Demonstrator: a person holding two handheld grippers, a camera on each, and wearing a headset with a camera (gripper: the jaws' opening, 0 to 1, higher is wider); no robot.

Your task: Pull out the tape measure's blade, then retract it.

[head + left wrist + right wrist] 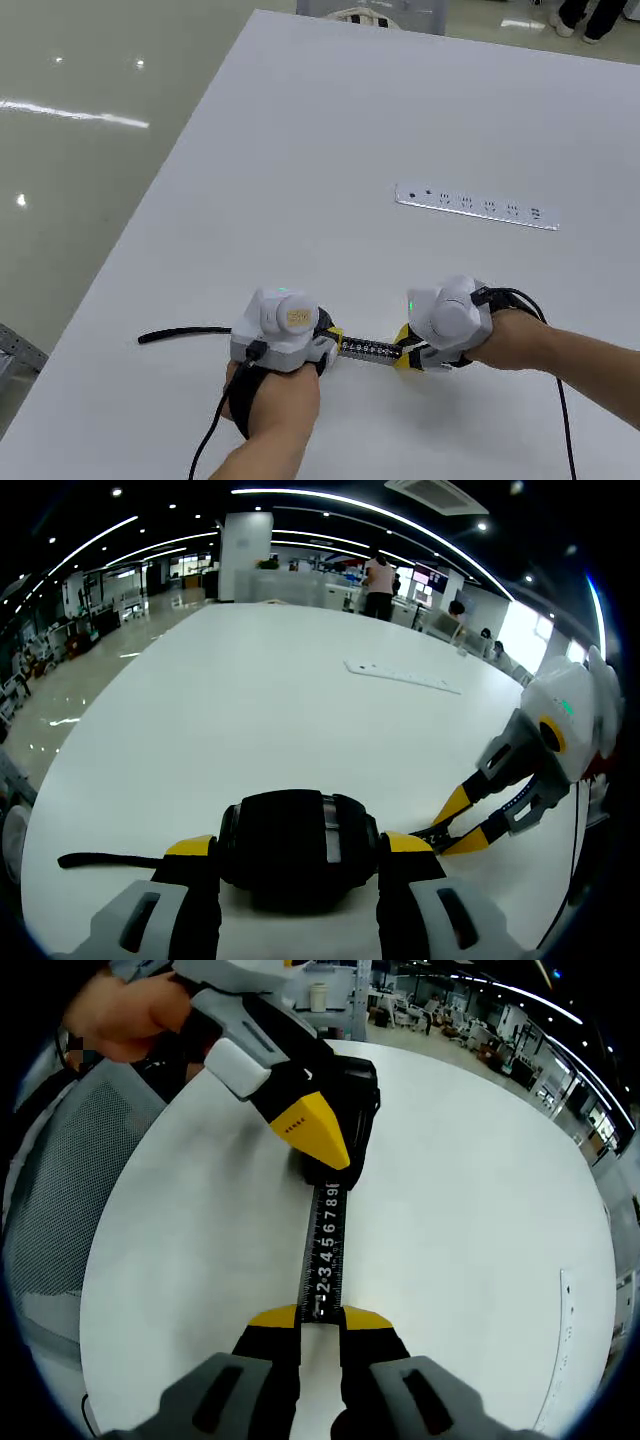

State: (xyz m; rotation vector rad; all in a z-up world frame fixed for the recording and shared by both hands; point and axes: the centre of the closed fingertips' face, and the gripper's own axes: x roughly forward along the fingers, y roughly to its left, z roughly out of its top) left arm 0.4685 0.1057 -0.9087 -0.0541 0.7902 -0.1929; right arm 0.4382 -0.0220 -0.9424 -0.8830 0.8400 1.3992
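Numbers are printed in white on the black blade [324,1250] of the tape measure [350,1085]. In the right gripper view the digits 2, 3, 4, 5, 6, 7, 8 and 9 can be read in one row along the blade, rising toward the case. The marks after the 9 are not clear. In the head view this print is seen as small white signs, too small to be read. Small marks are also seen on the power strip [476,208] on the tabletop [330,150], but nothing there can be read.

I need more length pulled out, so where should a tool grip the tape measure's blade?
Pinch the blade near its free end, coming from opposite the case: it is a thin flat strip running straight out, and the right tool is shut on it there.
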